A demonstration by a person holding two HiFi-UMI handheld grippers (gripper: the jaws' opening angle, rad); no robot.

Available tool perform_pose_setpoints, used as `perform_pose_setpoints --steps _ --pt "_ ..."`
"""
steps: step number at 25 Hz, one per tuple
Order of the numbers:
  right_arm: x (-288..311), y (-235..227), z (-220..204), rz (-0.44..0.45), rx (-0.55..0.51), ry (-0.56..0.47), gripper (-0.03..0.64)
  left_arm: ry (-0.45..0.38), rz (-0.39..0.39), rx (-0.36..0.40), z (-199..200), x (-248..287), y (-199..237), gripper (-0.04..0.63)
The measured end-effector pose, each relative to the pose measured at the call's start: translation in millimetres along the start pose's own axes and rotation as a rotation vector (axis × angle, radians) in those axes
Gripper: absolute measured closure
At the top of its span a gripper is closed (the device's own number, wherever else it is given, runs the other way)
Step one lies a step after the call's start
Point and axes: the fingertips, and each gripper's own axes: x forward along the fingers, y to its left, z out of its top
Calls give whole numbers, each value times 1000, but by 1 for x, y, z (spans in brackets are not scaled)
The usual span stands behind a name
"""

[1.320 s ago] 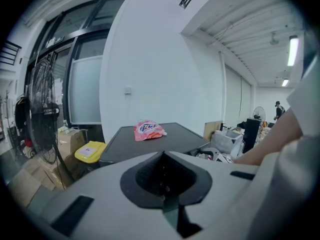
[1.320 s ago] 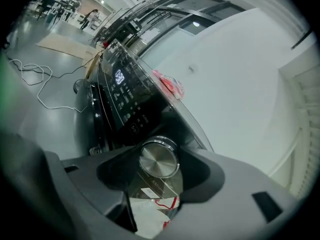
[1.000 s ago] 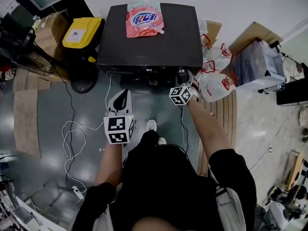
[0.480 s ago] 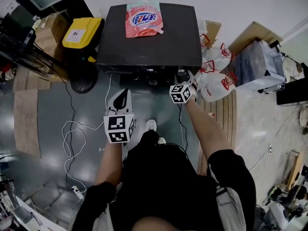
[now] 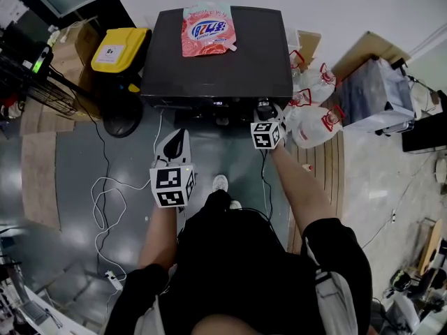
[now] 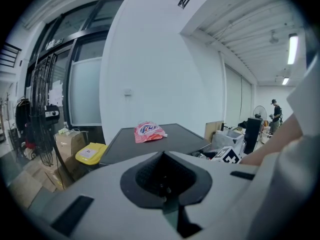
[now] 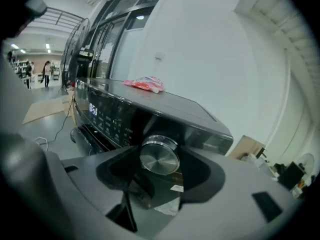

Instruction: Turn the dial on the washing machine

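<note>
Two grippers show in the head view, one in each hand. One black washing machine [image 5: 216, 61] stands at the far side, by the white wall. One pink pouch [image 5: 207, 30] lies flat on its top, near the far edge. The pouch has a blue label with white letters, too small to read. One yellow bin [image 5: 120, 47] with a white sticker stands just left of the machine. A few white bags [image 5: 311, 124] with red handles sit to its right. The left gripper [image 5: 180, 137] hangs over the floor, well apart from the machine. The right gripper [image 5: 264, 110] is up against the machine's front, at the right end.

In the left gripper view, the two jaws are pressed together with nothing in them. The one pouch lies on the machine top, far ahead.

In the right gripper view, one round silver dial [image 7: 159, 155] sits on the machine's front panel, right of one small lit screen [image 7: 93, 108] and rows of little buttons. The dial's flat face points out toward the near side, so its middle line runs near to far. The two jaws sit on its left and right sides and grasp it. The writing on the panel is too small to read.
</note>
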Motion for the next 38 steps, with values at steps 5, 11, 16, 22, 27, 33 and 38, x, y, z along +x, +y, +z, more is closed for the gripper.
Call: perform_pose_setpoints --steps 5,11,16,22,27,33,38 --pt "-1 -5 -2 48 155 -28 359 -7 7 -4 1 1 1 581" --pt "1 -9 -2 109 308 -50 357 -13 10 -6 4 5 2 581" --pt "2 -8 -1 108 300 -52 357 -7 5 -5 4 9 0 581" --pt "2 -11 -1 109 315 -55 357 -6 4 -1 6 11 -1 581" --pt "2 -12 -3 142 405 -54 357 -3 10 1 7 11 4 581" --pt "1 -15 -8 211 661 -58 357 -10 17 2 8 10 8 581" --pt "2 -19 -7 272 779 -65 357 -16 22 7 12 8 11 581"
